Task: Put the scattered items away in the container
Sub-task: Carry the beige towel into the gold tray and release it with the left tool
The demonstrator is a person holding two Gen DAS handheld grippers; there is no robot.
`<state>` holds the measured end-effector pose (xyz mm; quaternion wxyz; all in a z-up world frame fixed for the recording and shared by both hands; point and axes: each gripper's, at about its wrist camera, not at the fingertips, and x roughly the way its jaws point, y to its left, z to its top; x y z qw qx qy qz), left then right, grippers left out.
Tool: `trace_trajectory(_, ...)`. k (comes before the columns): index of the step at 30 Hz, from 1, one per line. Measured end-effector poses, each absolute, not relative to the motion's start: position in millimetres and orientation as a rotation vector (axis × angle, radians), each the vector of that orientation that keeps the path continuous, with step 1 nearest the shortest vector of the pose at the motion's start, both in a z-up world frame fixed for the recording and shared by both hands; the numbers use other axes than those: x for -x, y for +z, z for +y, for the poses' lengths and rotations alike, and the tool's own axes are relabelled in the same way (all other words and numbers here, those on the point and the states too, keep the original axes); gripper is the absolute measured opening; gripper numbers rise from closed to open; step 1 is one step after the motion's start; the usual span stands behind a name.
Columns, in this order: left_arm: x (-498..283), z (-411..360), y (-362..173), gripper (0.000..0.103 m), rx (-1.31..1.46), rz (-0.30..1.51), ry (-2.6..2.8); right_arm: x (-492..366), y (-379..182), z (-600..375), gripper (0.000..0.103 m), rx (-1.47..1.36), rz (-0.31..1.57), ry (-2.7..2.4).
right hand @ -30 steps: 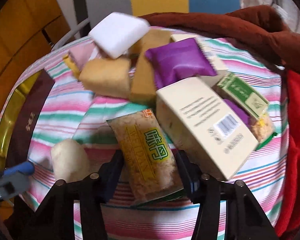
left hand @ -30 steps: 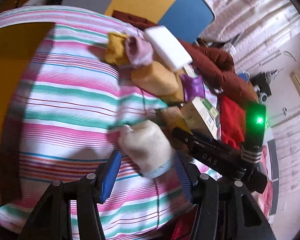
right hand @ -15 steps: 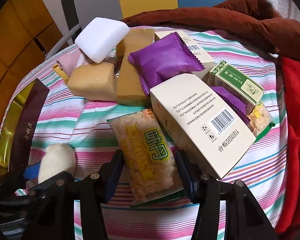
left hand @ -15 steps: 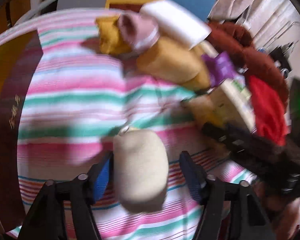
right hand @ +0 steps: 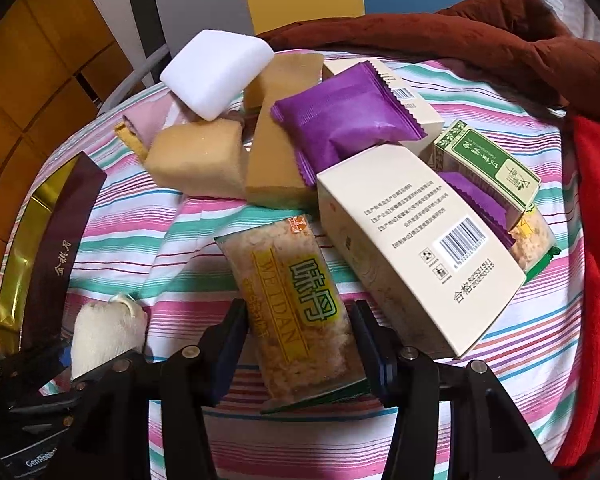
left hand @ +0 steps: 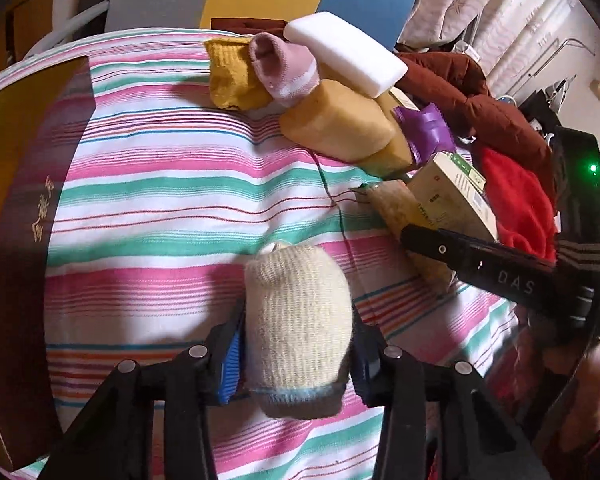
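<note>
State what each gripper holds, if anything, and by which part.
The left gripper, whose jaws have just been closing, clamps the cream sock across its sides near the cuff. The right gripper grips the snack packet across its lower half.

Warm, dimmish indoor light. Strong fisheye bending, black vignette at corners. Both views mostly sharp; slight softness toward edges. Soft shadow at 9 o'clock of cream sock [left hand: 298,320]. Glare on gold box edge [right hand: 24,236].
</note>
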<state>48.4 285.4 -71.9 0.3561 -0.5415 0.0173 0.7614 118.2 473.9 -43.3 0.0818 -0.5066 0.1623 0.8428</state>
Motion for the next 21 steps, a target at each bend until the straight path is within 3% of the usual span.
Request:
trace_trajectory(15,-51.8,239.6,-53.5,0.044,1.349,0.012,1.987,-114.5,-32.4,444.8,0.051,1.501,0.403,2.649)
trace_trajectory(21,-48.3,235.0,-34.5,0.044,1.298,-0.005,1.995,-117.6,-30.1,444.9,0.051,1.495,0.522,2.675)
